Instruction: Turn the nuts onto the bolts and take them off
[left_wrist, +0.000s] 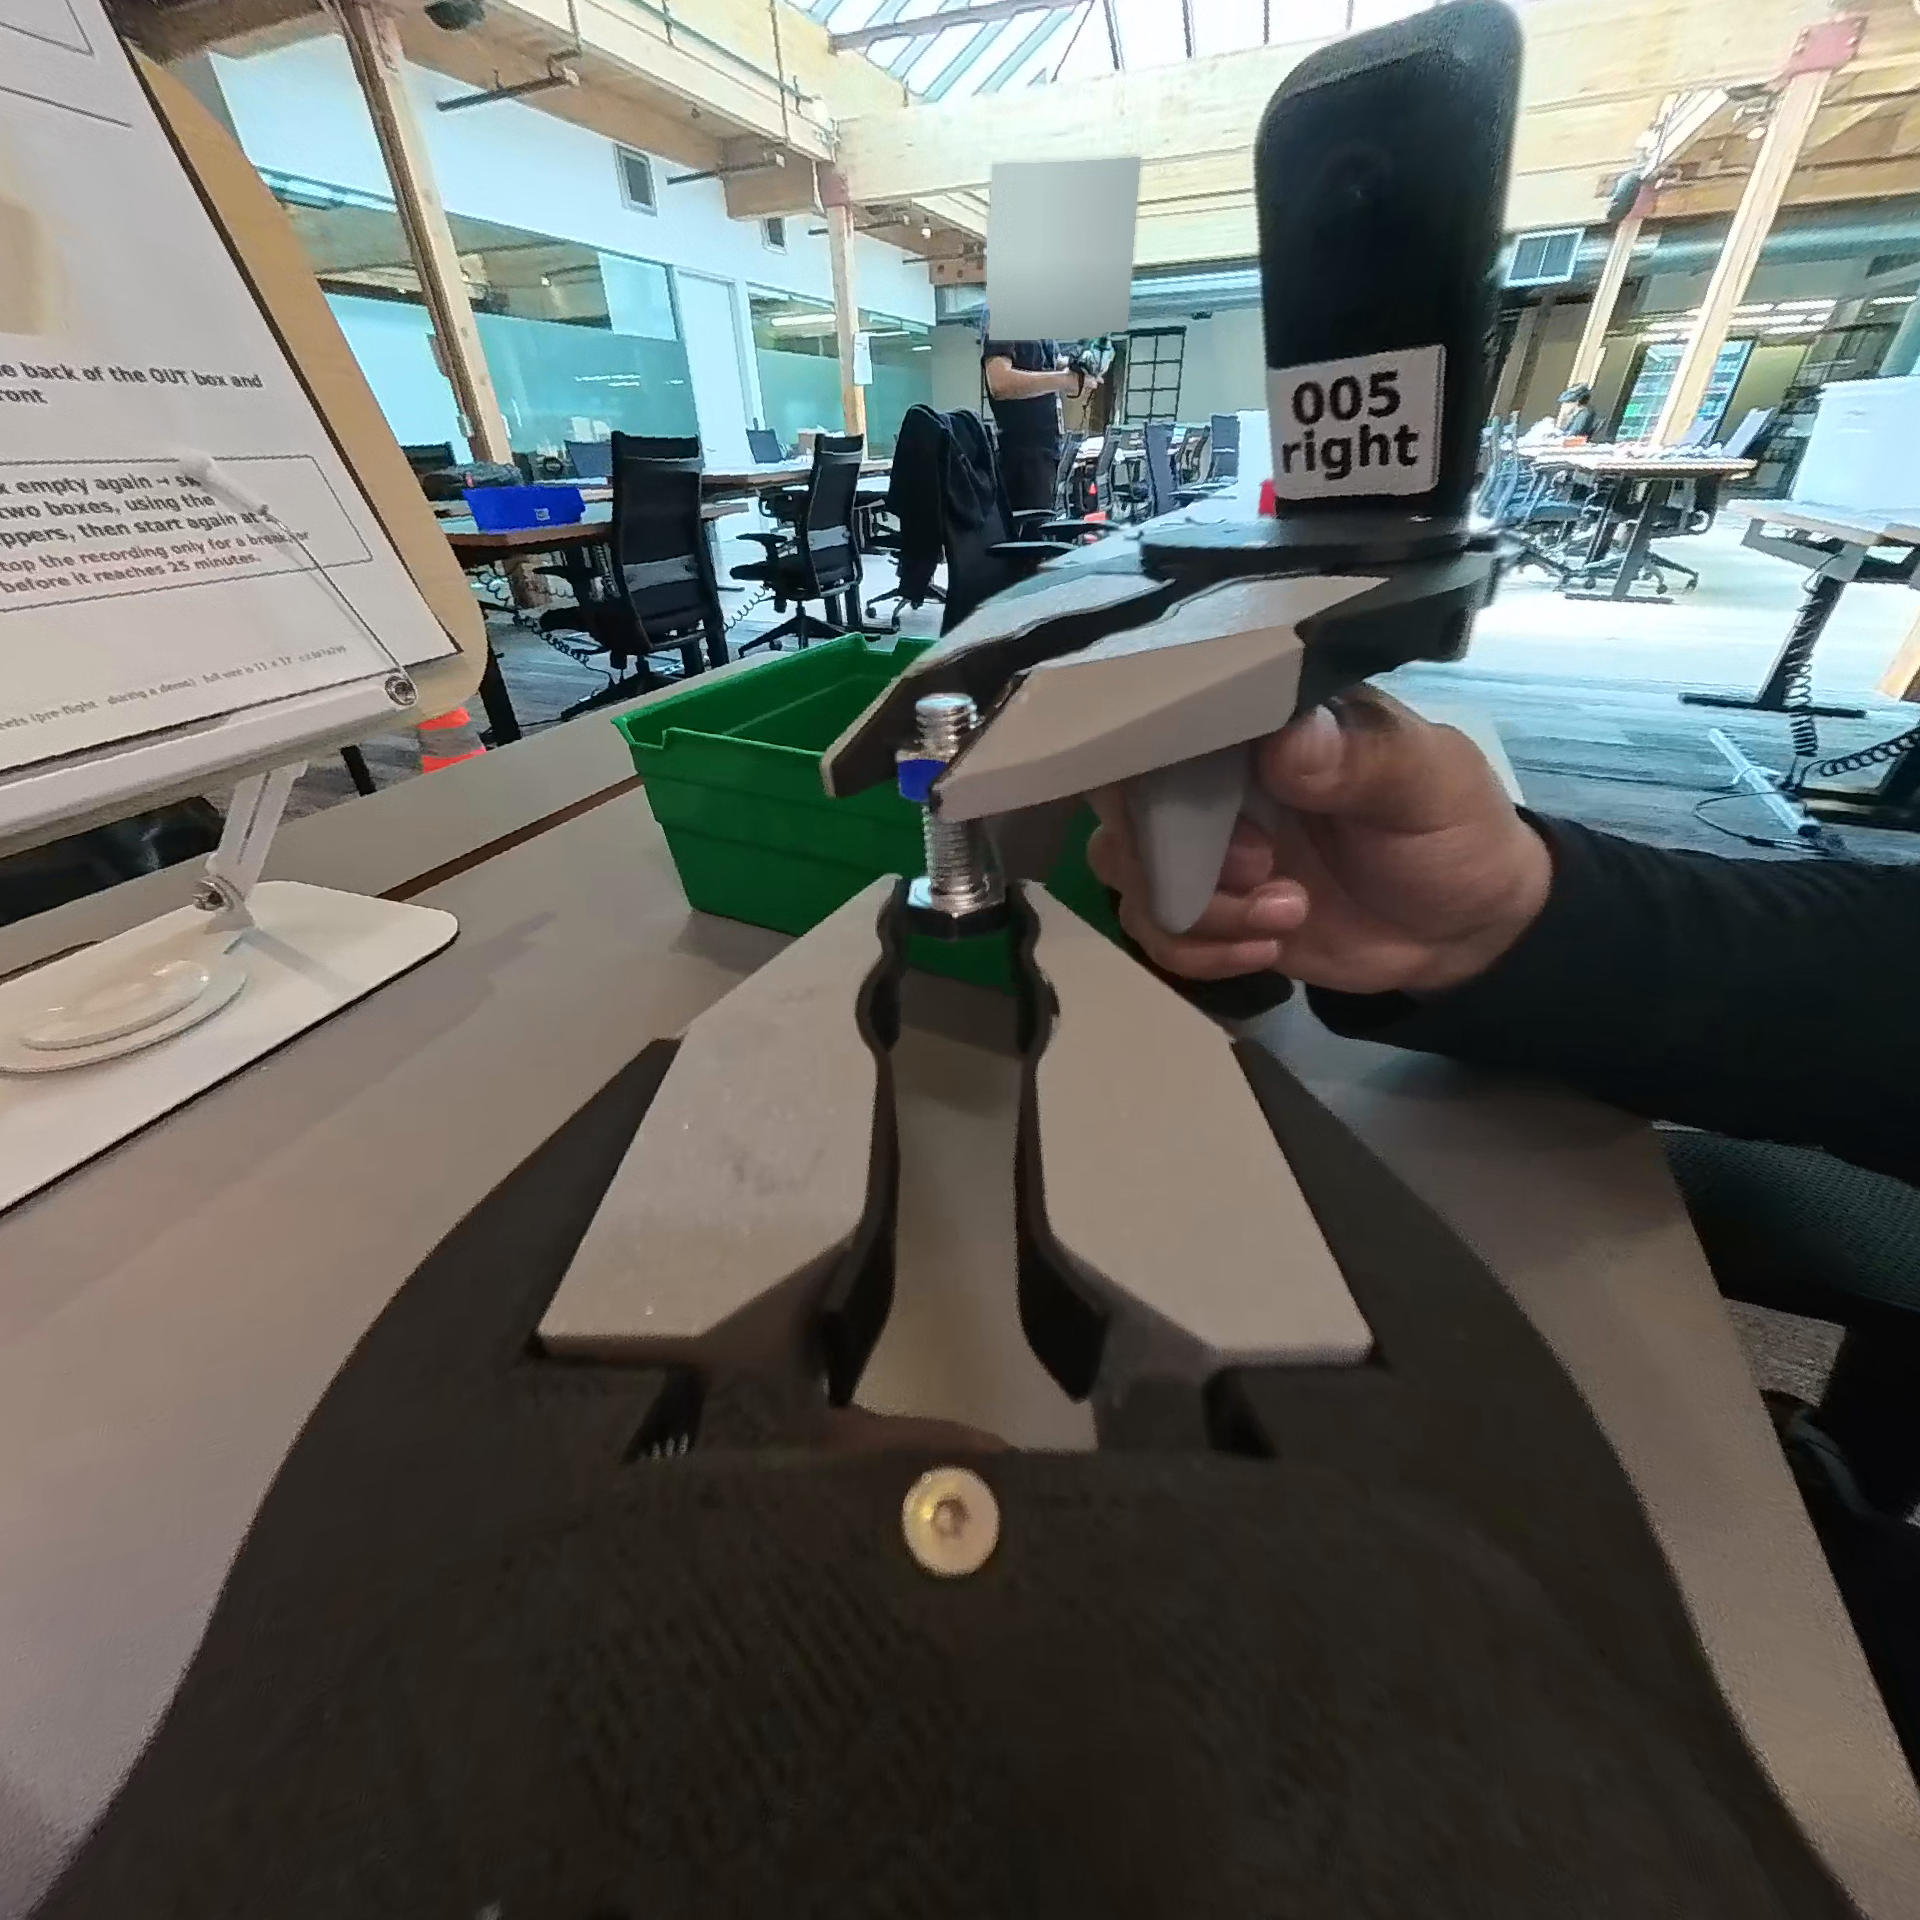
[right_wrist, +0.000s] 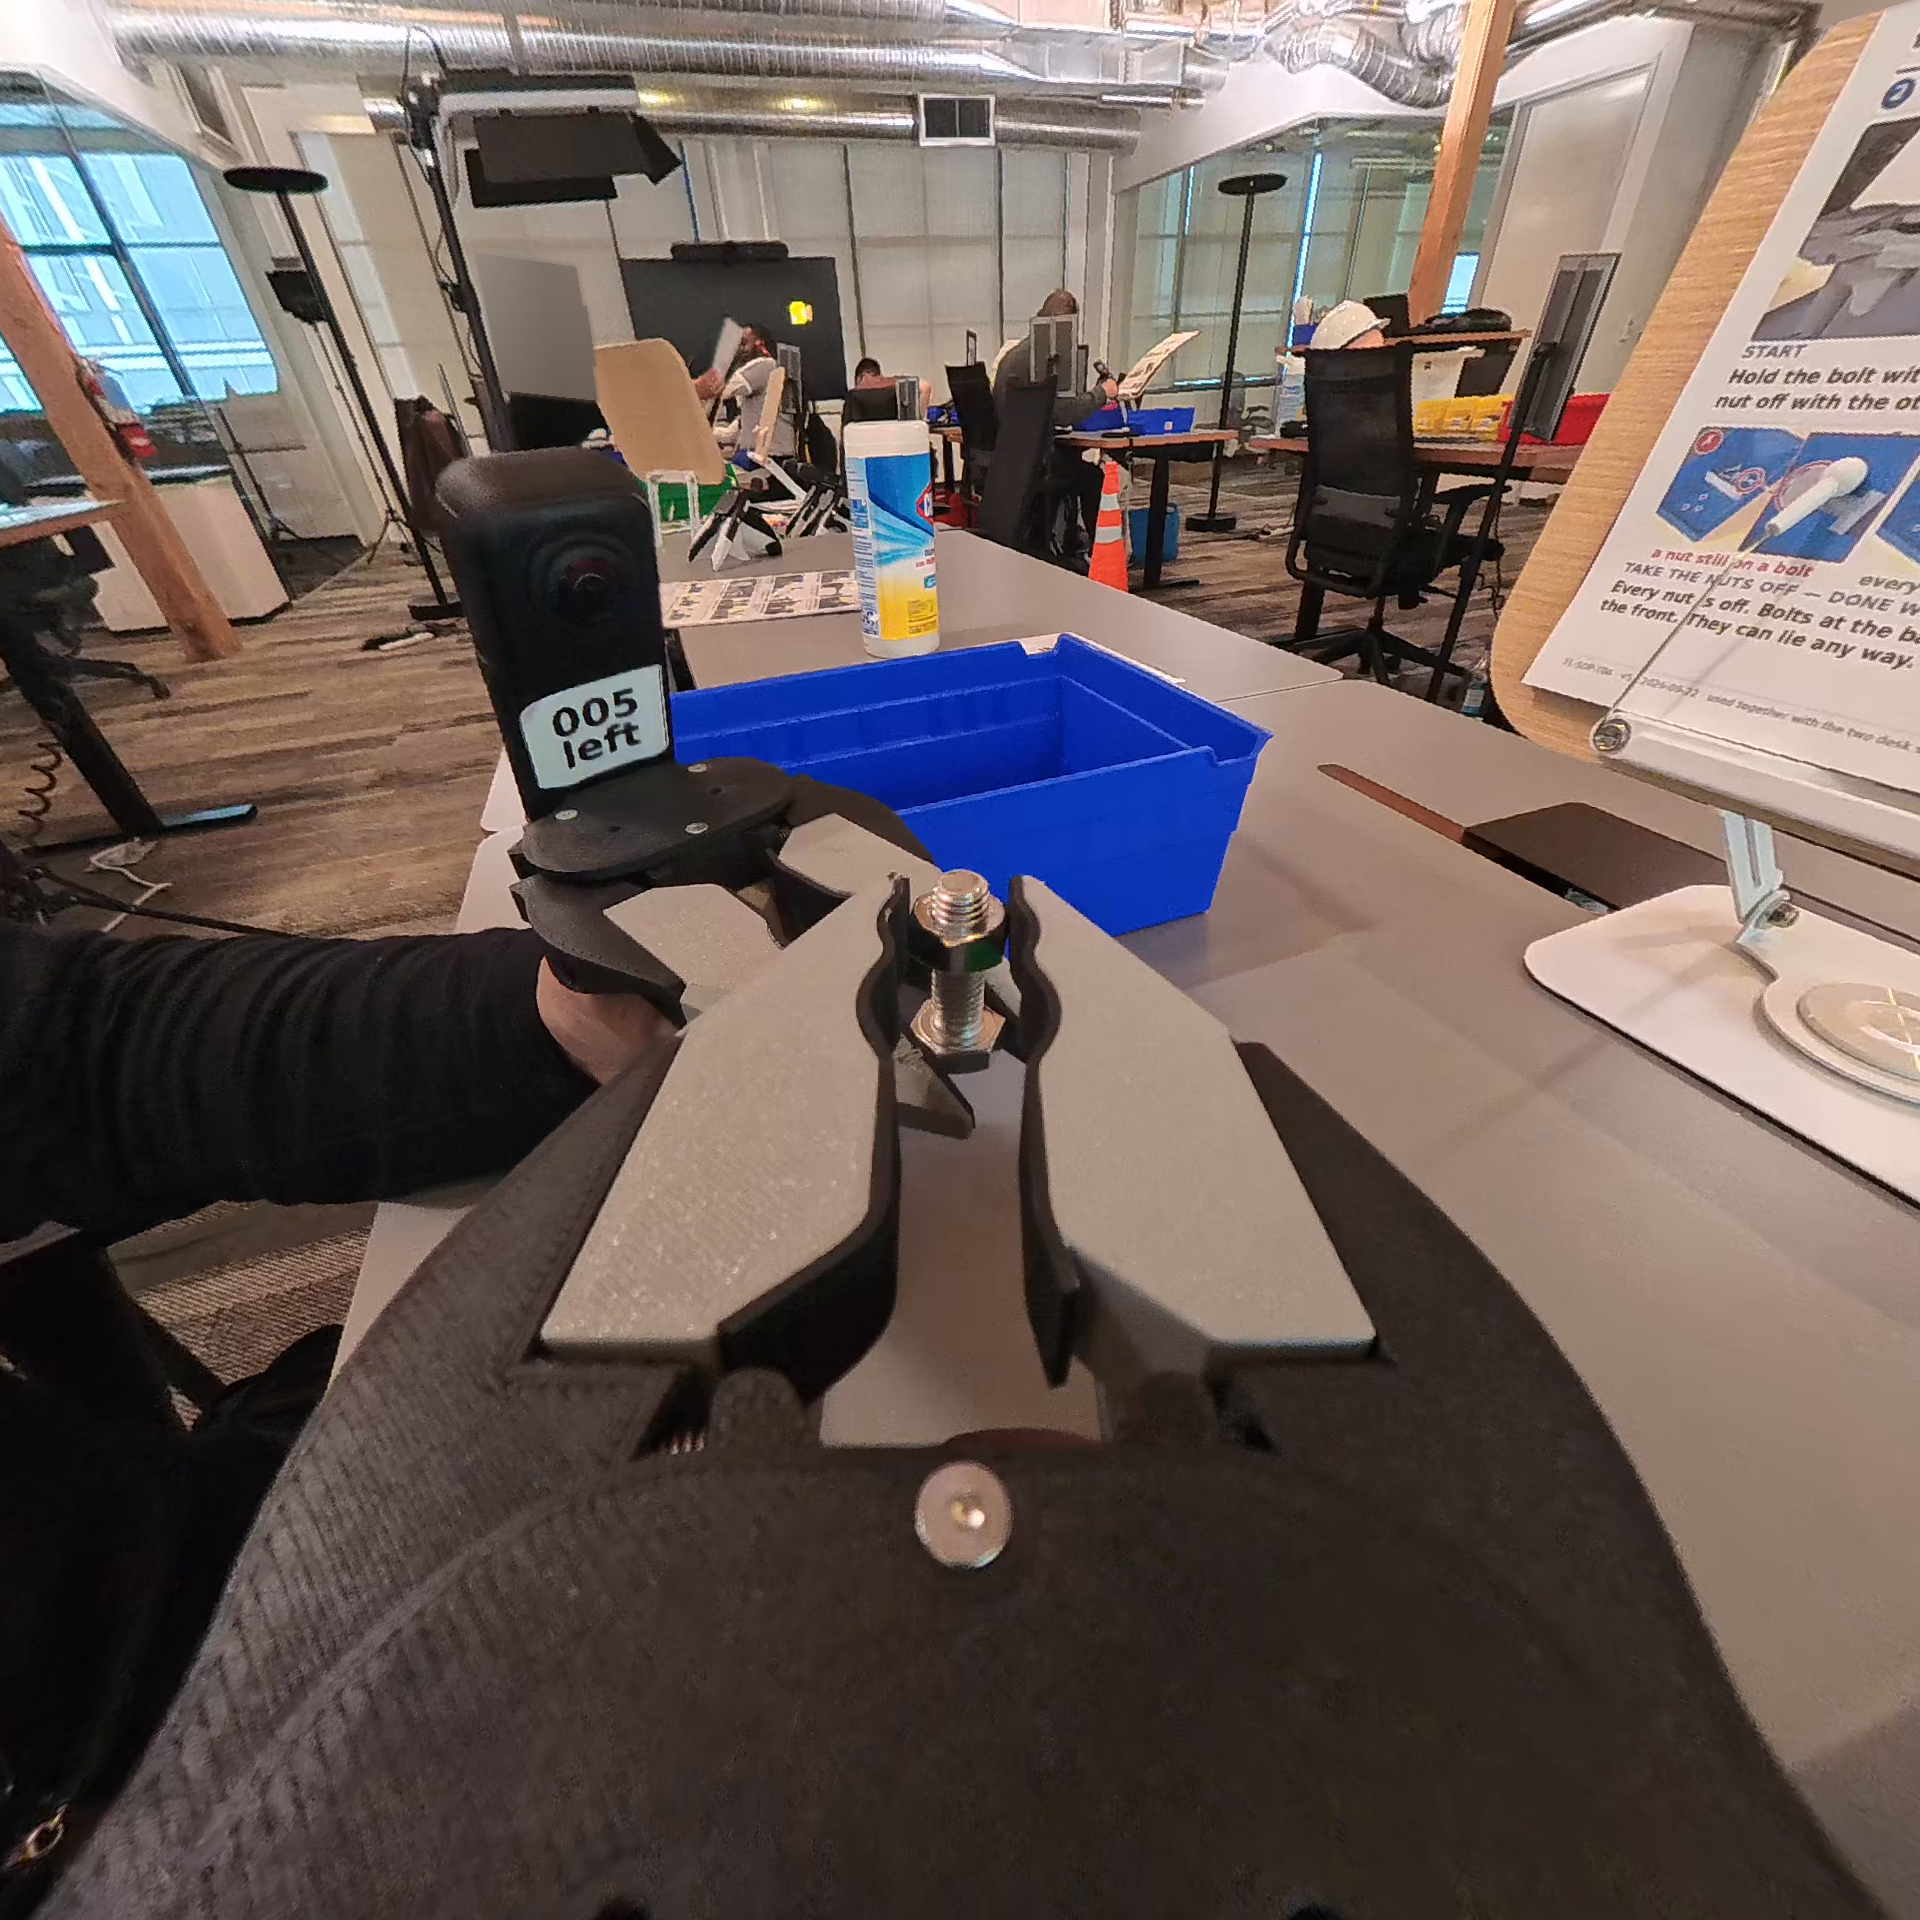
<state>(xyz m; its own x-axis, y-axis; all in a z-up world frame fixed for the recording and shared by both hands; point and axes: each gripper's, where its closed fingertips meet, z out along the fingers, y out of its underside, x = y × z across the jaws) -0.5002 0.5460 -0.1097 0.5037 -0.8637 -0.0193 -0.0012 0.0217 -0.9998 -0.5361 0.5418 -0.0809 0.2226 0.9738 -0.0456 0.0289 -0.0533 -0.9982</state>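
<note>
A silver bolt (left_wrist: 951, 847) stands upright between my two grippers, above the grey table (left_wrist: 416, 1091). My left gripper (left_wrist: 956, 914) is shut on the bolt's hex head at the bottom. My right gripper (left_wrist: 883, 779) comes in from the right and is shut on the nut (left_wrist: 916, 774), which sits high on the thread, just below the bolt's top end. In the right wrist view my right gripper (right_wrist: 956, 914) clamps the nut (right_wrist: 954, 940) on the bolt (right_wrist: 958, 997). There my left gripper (right_wrist: 951, 1070) holds the hex head from the left.
A green bin (left_wrist: 748, 790) stands just behind the bolt in the left wrist view, and a blue bin (right_wrist: 987, 769) in the right wrist view. An instruction board on a white stand (left_wrist: 156, 520) (right_wrist: 1766, 520) stands to one side. A wipes canister (right_wrist: 890, 540) stands behind the blue bin. My left and right fingertips are right by each other.
</note>
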